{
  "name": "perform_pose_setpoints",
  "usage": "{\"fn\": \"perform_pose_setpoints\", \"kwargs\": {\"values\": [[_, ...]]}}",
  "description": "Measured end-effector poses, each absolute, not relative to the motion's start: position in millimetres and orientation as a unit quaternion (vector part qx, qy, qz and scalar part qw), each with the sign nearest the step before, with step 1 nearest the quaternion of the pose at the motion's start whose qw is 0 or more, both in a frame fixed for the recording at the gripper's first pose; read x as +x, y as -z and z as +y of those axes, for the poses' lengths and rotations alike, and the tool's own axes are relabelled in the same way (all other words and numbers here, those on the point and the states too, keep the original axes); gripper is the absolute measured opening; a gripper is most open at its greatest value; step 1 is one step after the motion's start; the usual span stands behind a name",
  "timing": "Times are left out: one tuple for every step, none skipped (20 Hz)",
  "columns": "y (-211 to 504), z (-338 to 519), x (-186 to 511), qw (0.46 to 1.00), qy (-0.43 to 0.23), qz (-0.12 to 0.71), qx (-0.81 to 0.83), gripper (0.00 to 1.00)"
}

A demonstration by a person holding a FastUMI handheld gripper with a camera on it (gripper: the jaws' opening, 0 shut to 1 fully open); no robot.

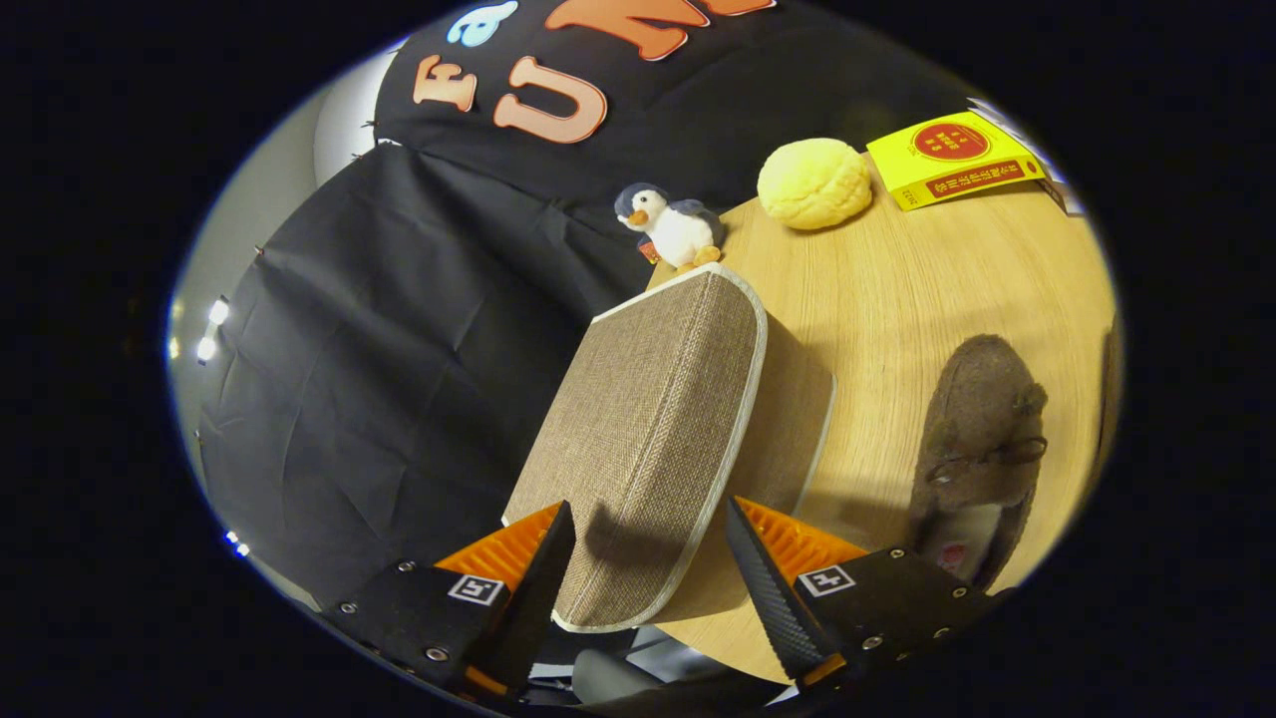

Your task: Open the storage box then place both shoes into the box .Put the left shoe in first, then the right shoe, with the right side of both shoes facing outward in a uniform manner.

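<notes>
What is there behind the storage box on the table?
Behind the storage box, held between the gripper fingers, stands a toy penguin. The box hides the table directly behind it.

Wooden table (pixel 897 289) — black cloth wall (pixel 399 329)

Tan fabric storage box (pixel 653 439) closed; brown shoe (pixel 982 439) just beside it.

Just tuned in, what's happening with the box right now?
The hand-held gripper has its fingers spread on either side of the storage box's fabric lid, which is tilted up off the box; whether they press on it is unclear. One brown shoe lies on the wooden table beside the box, not yet inside.
</notes>
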State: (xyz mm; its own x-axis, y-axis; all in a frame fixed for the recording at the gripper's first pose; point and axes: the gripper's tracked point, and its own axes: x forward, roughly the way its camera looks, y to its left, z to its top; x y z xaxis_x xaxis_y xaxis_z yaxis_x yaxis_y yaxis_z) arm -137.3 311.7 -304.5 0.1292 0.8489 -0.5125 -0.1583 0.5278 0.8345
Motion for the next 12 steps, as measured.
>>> {"fn": "perform_pose_setpoints", "kwargs": {"values": [[307.7, 314.9, -139.1, 0.676, -0.376, 0.548, 0.320, 0.92], [310.5, 318.9, -142.2, 0.671, -0.379, 0.549, 0.323, 0.92], [314.0, 322.0, -143.7, 0.666, -0.381, 0.551, 0.328, 0.92], [313.0, 324.8, -145.6, 0.658, -0.383, 0.552, 0.340, 0.91], [313.3, 328.1, -145.9, 0.651, -0.383, 0.554, 0.350, 0.92], [313.1, 327.8, -149.2, 0.646, -0.381, 0.557, 0.357, 0.92], [312.5, 326.2, -149.8, 0.641, -0.378, 0.558, 0.367, 0.92], [310.7, 324.3, -150.1, 0.635, -0.376, 0.560, 0.377, 0.89], [308.8, 322.6, -150.2, 0.628, -0.372, 0.562, 0.388, 0.84], [305.2, 320.5, -146.9, 0.623, -0.368, 0.562, 0.401, 0.81], [304.6, 316.5, -143.4, 0.624, -0.361, 0.563, 0.404, 0.76], [303.8, 312.4, -140.9, 0.625, -0.359, 0.562, 0.405, 0.74]]}}
